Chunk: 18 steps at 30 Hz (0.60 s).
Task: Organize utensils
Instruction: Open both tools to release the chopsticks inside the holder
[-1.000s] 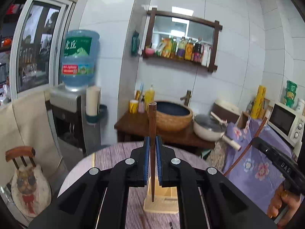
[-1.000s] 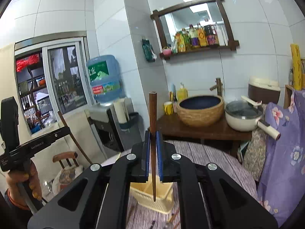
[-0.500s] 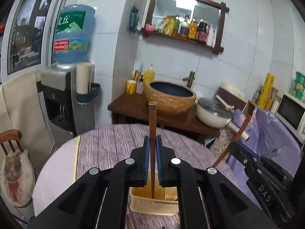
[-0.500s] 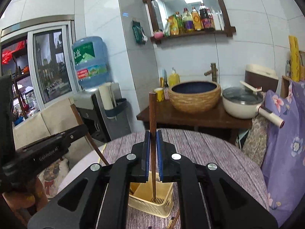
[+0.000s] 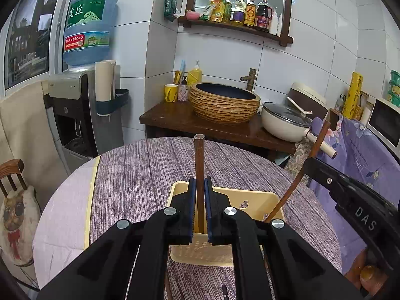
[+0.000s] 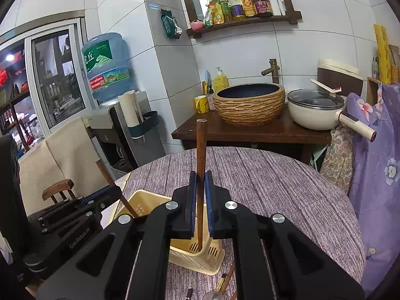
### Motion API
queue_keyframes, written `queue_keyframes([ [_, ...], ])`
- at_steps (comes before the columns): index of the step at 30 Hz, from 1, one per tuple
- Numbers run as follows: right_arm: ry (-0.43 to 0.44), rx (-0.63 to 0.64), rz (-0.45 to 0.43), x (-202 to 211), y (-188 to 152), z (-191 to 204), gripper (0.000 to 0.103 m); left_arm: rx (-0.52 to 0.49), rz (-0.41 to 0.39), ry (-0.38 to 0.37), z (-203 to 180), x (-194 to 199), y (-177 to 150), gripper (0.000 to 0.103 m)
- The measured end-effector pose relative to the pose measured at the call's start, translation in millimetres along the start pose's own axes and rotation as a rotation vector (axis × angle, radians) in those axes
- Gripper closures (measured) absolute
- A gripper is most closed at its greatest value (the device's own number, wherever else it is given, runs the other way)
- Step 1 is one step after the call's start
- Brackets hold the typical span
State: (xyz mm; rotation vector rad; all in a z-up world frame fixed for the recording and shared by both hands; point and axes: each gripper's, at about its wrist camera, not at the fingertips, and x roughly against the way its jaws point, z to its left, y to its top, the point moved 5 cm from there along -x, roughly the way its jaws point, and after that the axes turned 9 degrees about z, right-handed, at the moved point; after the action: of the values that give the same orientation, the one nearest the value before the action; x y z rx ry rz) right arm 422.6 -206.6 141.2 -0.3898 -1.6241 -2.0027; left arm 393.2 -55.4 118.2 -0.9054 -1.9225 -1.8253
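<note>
My left gripper (image 5: pixel 199 207) is shut on a brown wooden chopstick (image 5: pixel 199 160) held upright, its lower end inside the cream utensil basket (image 5: pixel 255 201). My right gripper (image 6: pixel 200 205) is shut on a second brown chopstick (image 6: pixel 200 147), also upright, its tip down in the same basket (image 6: pixel 140 203). In the left wrist view the right gripper's body (image 5: pixel 350 200) comes in from the right with its chopstick (image 5: pixel 297 182) slanting into the basket. In the right wrist view the left gripper's body (image 6: pixel 75 212) is at the left.
The basket stands on a round table with a purple striped cloth (image 5: pixel 140 175). A few loose utensils (image 6: pixel 222 282) lie on the table near me. Behind are a wooden sink stand (image 5: pixel 175 117), a water dispenser (image 5: pixel 75 100) and a chair (image 5: pixel 12 175).
Both grippers have tilted and moved down toward the table. The chopstick tips have gone from above the basket to inside it.
</note>
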Motion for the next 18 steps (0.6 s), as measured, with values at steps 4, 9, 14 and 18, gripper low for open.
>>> queue_keyframes([
  [4, 0.008, 0.003, -0.026, 9.0, -2.5, -1.9, 0.066, -0.019, -0.036, 0.000, -1.9, 10.2, -4.4, 0.081],
  [9, 0.033, -0.004, -0.075, 32.8, -9.5, -5.5, 0.049, -0.009, -0.152, -0.005, 3.2, 40.5, -16.0, 0.045],
  [14, 0.025, 0.020, -0.088, 58.8, -27.7, -5.6, 0.039, -0.040, -0.206, 0.009, 2.6, 68.4, -33.1, 0.032],
  [18, -0.012, 0.074, -0.091, 76.0, -47.5, -2.2, 0.035, -0.044, -0.212, 0.016, 1.3, 84.3, -50.1, 0.025],
])
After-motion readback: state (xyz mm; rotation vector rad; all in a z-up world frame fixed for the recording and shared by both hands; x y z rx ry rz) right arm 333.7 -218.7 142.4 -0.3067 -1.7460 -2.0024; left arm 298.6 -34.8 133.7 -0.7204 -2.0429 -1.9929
